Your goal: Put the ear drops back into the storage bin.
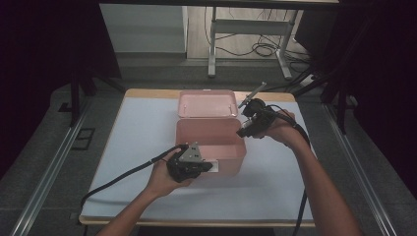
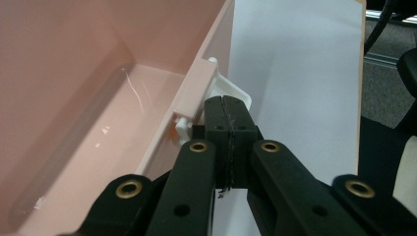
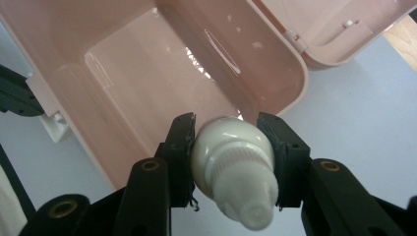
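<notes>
Placement is the step in hand, as I judge it: the white bottle goes into the open pink box. From the high view, the box (image 1: 211, 140) sits mid-counter on the pale blue mat (image 1: 133, 147), its lid (image 1: 206, 103) laid back behind it; your left tongs (image 1: 204, 166) are at the box's near wall and your right tongs (image 1: 246, 129) hover just past its right rim. Keep the left hand planted so the box cannot slide when the bottle lands. In the left gripper view, the left tongs (image 2: 228, 110) are clenched, pads pressed together with nothing visible between them, tips right against the white latch (image 2: 231, 91) on the box's front wall (image 2: 194, 93); brace there, but do not lever the latch, which looks thin. In the right gripper view, the right tongs (image 3: 231, 142) grasp the white bottle (image 3: 231, 162) around its rounded body, cap end pointing toward the camera, poised over the near right corner of the empty box interior (image 3: 162, 83). Carry it toward the middle of the cavity, clear of the rim (image 3: 295, 73), lower it close to the floor, then release gently, since the smooth round body may roll.
</notes>
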Motion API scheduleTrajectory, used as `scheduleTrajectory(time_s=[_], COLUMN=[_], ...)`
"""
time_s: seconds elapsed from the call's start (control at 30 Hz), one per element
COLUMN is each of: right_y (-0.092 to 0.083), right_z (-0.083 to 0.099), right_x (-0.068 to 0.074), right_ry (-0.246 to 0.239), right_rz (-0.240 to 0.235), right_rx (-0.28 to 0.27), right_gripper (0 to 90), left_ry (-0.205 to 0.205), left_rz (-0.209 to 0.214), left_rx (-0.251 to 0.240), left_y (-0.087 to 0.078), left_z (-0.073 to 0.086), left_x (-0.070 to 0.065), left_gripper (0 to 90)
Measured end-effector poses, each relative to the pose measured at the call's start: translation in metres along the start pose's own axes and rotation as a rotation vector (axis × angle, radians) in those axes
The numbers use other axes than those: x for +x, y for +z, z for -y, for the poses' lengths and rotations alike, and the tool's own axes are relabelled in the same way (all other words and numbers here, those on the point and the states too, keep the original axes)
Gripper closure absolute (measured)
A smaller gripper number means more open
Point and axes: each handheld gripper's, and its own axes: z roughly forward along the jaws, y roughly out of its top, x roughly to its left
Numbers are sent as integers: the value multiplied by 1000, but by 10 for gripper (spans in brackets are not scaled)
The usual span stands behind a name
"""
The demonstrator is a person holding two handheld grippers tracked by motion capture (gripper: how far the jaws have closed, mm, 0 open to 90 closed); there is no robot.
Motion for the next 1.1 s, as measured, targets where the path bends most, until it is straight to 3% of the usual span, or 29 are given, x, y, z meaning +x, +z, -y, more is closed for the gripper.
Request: scheduleTrajectory(time_s=[0.67, 1.1], right_y=[22, 61], right_z=[-27, -49], right_x=[9, 19], right_ry=[-31, -61], right_rz=[-26, -57], right_rx=[-1, 23], right_gripper=[600, 600], left_ry=[-9, -9], left_rz=[3, 1], left_rx=[-2, 1], left_y=[0, 0], left_z=[0, -1], left_x=[0, -1], left_gripper=[900, 900])
